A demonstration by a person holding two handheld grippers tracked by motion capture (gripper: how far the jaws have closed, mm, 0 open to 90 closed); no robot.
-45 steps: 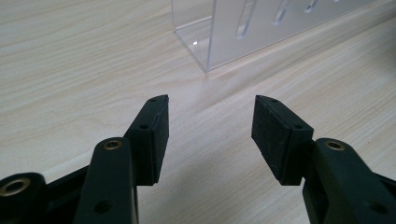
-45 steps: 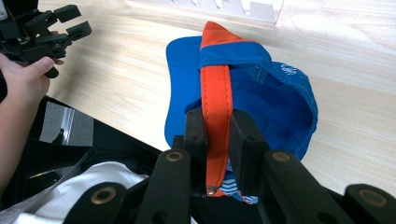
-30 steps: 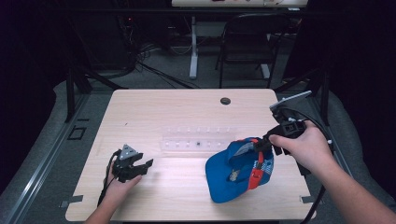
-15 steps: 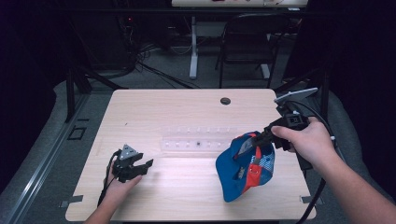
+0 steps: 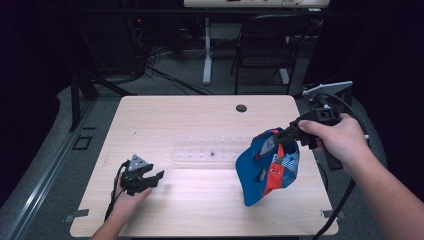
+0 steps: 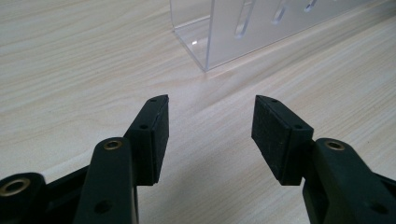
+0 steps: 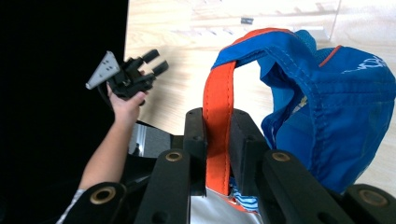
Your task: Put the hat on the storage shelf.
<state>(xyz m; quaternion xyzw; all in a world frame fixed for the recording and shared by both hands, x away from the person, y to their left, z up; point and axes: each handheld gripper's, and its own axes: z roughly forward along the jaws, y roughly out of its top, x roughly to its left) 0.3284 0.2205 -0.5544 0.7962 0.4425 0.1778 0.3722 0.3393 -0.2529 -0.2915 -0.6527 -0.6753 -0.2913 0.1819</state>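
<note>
A blue cap with orange trim hangs above the right part of the table, lifted by its orange back strap. My right gripper is shut on that strap, and the jaws pinch it in the right gripper view. The cap's blue crown droops to the right of the jaws. My left gripper rests low at the table's front left and stands open, with bare wood between its pads. It also appears far off in the right gripper view.
A clear plastic rack lies flat across the middle of the light wooden table; its corner stands just ahead of the left jaws. A round cable hole sits near the far edge. A chair stands beyond the table.
My right gripper has risen and drawn right with the cap, which has come up off the table and now hangs from its strap. The left gripper has not moved.
</note>
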